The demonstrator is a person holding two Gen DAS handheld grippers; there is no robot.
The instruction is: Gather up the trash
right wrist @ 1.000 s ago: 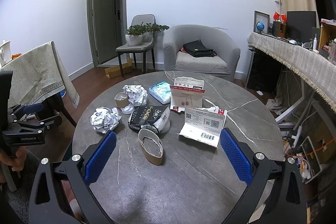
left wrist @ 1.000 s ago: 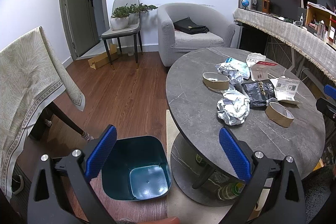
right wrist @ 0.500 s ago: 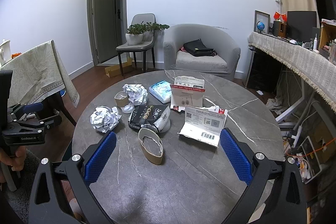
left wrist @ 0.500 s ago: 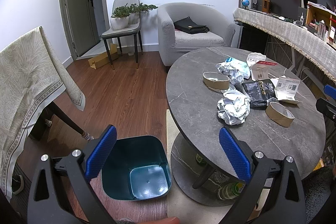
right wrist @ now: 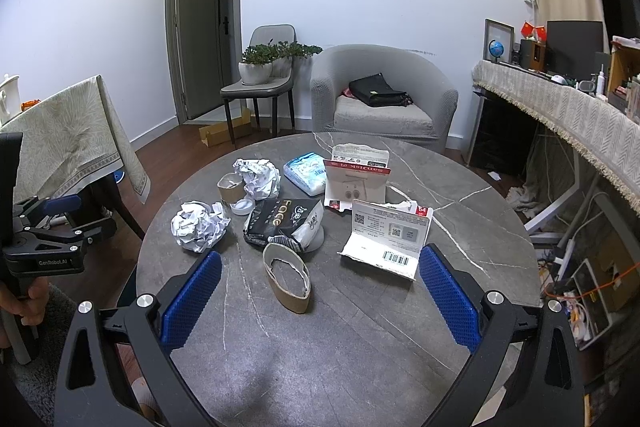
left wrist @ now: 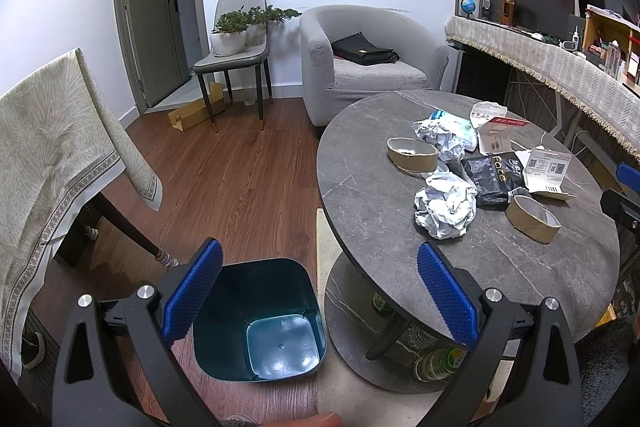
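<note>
Crumpled paper, cardboard rings, foil pouches — light, crushable trash on the round table (right wrist: 360, 347).
Both grippers, left gripper (left wrist: 318, 291) and right gripper (right wrist: 318, 291), gape empty; the nearest paper ball (right wrist: 199, 225) likely suits a mid-body pinch — bin (left wrist: 260, 319) waits.

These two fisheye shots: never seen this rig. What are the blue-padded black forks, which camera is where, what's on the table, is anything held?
No robot arm here: a person carries a two-finger gripper in each hand, with a camera on each looking out along its fingers.

The left wrist view shows the left gripper, jaws open and empty, above an empty dark teal plastic bin on the floor beside the round grey marble-look table.

The right wrist view shows the right gripper, also open and empty, over that table.

Trash on the table: two crumpled white paper balls, two brown cardboard tape-roll cores, a black foil pouch, a torn white card package with a barcode, and more packaging behind. Nothing is held.
</note>
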